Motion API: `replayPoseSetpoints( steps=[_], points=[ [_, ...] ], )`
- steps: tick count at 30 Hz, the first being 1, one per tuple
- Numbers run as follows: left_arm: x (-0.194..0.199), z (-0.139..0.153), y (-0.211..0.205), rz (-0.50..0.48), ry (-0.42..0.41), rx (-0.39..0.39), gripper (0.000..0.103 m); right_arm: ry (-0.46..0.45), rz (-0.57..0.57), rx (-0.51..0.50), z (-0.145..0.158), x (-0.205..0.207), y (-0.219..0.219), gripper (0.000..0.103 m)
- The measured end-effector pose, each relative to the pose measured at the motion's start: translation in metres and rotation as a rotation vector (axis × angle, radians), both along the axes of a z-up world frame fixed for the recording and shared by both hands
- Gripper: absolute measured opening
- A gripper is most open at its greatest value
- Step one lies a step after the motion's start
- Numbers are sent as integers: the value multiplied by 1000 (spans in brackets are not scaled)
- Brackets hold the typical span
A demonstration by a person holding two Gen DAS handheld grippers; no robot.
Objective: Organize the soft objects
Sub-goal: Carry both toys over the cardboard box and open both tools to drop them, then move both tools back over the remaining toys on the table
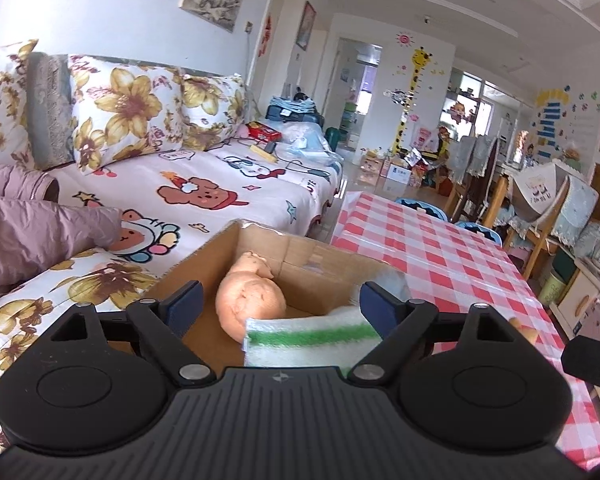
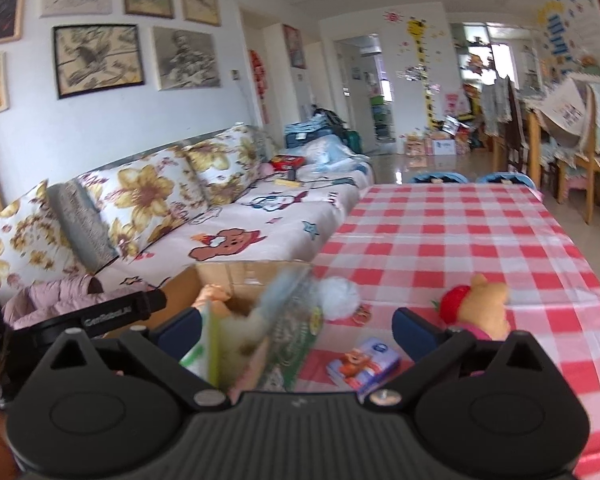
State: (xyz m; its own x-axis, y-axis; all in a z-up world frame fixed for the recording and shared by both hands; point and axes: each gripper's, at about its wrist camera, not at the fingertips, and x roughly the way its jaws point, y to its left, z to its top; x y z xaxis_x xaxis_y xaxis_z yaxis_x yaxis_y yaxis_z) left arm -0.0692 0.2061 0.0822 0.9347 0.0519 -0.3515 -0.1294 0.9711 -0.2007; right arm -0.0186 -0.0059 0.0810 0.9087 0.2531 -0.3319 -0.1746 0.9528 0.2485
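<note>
A cardboard box (image 1: 308,256) stands at the table's left edge by the sofa. Inside lie an orange plush toy (image 1: 248,296) and a white sponge with a green stripe (image 1: 312,340). My left gripper (image 1: 282,304) is open above the box, empty. My right gripper (image 2: 296,326) is open; a blurred grey-white fluffy toy (image 2: 284,300) is between its fingers over the box rim (image 2: 236,272), not gripped. A yellow bear plush with a red hat (image 2: 476,308) and a small tissue pack (image 2: 364,364) lie on the table to the right.
The table has a red-and-white checked cloth (image 2: 460,236). A sofa (image 1: 204,184) with floral pillows runs along the left; a pink jacket (image 1: 32,232) lies on it. Chairs (image 2: 580,152) stand at the far right.
</note>
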Motion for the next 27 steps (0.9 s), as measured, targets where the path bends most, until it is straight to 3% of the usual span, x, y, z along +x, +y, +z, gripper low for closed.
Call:
replayPoseSetpoints(
  steps=[27],
  points=[
    [-5, -10, -25, -140, -42, 180, 103, 101, -166, 104, -41, -15, -77, 102]
  ],
)
